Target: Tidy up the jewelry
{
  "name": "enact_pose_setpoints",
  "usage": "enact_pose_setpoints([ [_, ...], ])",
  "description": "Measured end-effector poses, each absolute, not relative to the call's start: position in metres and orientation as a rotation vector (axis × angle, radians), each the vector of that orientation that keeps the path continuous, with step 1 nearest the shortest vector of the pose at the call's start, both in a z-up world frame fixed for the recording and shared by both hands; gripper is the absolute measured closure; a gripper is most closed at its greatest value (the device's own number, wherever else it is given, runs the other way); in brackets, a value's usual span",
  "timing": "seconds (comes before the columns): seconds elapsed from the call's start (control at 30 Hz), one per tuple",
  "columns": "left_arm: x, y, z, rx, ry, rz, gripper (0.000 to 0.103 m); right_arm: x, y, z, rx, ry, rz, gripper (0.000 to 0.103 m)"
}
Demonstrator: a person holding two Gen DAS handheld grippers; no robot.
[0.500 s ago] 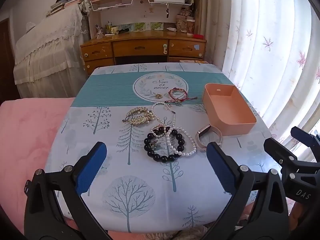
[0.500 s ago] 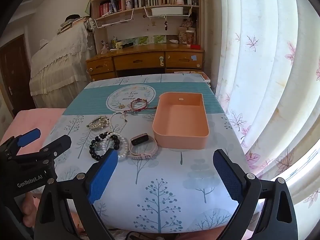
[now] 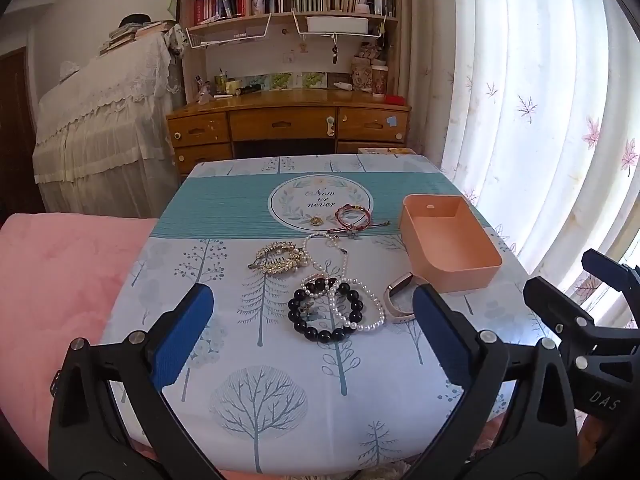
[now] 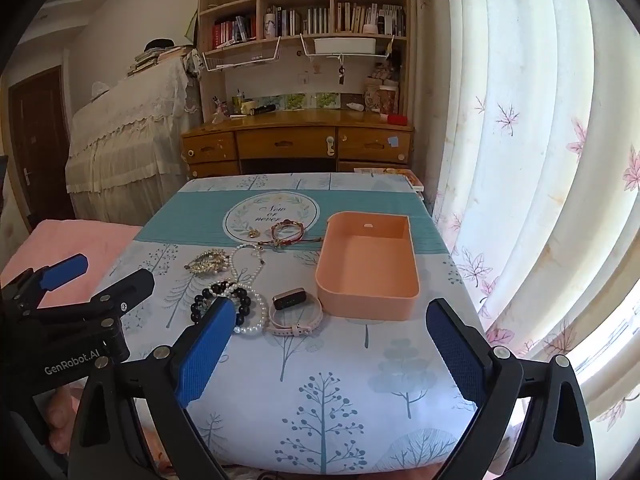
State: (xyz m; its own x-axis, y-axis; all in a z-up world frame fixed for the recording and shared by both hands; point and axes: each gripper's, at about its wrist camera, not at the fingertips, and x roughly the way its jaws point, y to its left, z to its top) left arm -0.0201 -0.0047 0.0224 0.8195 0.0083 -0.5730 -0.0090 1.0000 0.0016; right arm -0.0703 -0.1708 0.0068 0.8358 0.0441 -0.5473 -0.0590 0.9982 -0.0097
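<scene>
Jewelry lies on the tree-print tablecloth: a black bead bracelet under a pearl bracelet, a gold hair clip, a pearl necklace, a red cord bracelet, a small gold ring and a pink watch. An empty peach tray stands to their right, also in the right wrist view. My left gripper is open and empty, held above the near table edge before the bracelets. My right gripper is open and empty, held before the watch and tray.
The table has its near edge close under both grippers. A pink blanket lies to the left. A curtain hangs on the right. A wooden desk with shelves stands behind the table.
Both views have tilted down and drawn slightly nearer the table. Both grippers stay open and empty. The jewelry and tray have not moved.
</scene>
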Motion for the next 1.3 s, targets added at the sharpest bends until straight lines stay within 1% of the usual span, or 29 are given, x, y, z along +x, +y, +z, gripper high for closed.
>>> enact_pose_setpoints([
  [0.57, -0.025, -0.004, 0.019, 0.004, 0.593, 0.044, 0.004, -0.072, -0.170, 0.009, -0.013, 0.581, 0.105, 0.005],
  [0.97, -0.010, 0.001, 0.008, 0.001, 0.627, 0.069, 0.004, -0.047, -0.173, -0.008, 0.016, 0.615, 0.110, 0.006],
  [1.3, 0.004, 0.005, -0.002, -0.003, 0.660, 0.080, 0.004, -0.042, -0.170, -0.012, 0.015, 0.592, 0.119, 0.006],
])
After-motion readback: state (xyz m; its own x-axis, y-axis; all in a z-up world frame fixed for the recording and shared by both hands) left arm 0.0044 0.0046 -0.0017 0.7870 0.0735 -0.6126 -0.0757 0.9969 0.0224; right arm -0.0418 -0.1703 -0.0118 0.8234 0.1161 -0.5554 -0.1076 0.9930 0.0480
